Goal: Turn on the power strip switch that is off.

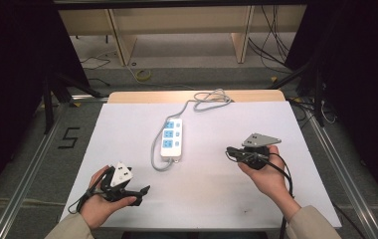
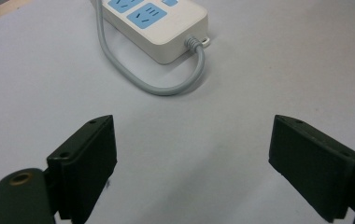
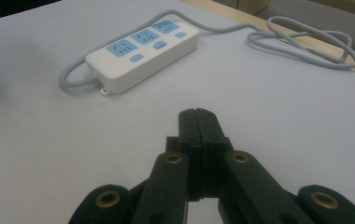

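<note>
A white power strip (image 1: 171, 139) with three blue sockets lies in the middle of the white table top (image 1: 127, 124). Its grey cable (image 1: 212, 97) loops off its near end and runs to a coil at the far edge. My left gripper (image 1: 143, 194) rests low at the near left in a hand, its jaws wide open with nothing between them. In the left gripper view the gripper (image 2: 192, 135) points toward the strip's near end (image 2: 166, 32). My right gripper (image 1: 230, 150), held at the right, points left toward the strip. In the right gripper view its jaws (image 3: 195, 114) are shut together, holding nothing, with the strip (image 3: 143, 46) ahead.
The coiled cable (image 3: 306, 42) lies at the far edge, partly on the bare wooden strip (image 1: 142, 95) behind the white sheet. Metal rails (image 1: 28, 164) run along both sides of the table. Loose wires (image 1: 271, 40) lie on the floor beyond.
</note>
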